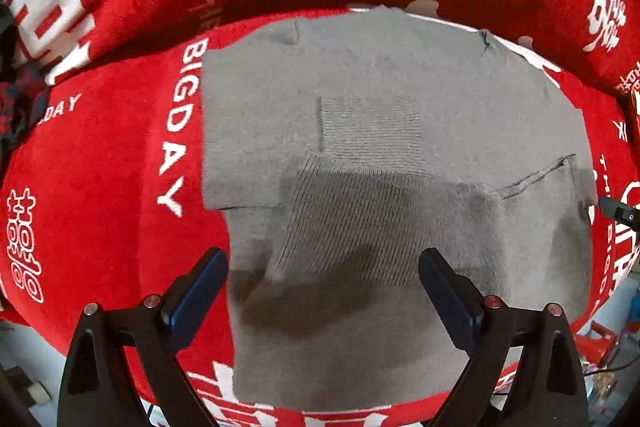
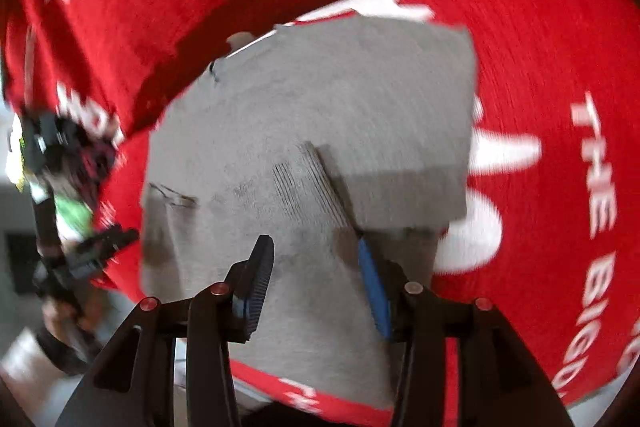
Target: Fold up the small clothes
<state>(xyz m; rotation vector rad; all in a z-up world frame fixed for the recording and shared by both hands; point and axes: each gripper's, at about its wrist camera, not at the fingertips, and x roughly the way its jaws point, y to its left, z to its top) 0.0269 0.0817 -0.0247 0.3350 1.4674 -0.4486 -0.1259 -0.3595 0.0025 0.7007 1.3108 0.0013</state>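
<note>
**Grey knit spread on the red blanket, both grippers above it**

A red blanket [image 1: 120, 155] with white lettering covers the whole surface. At its centre lies the grey sweater [image 1: 380, 87], with ribbed sleeve cuffs folded across its middle. The left gripper [image 1: 324, 283], at 6 o'clock, stands spread wide with nothing between its fingers. The right gripper [image 2: 316, 279], also at 6 o'clock, is half spread and empty over the knit.
</note>
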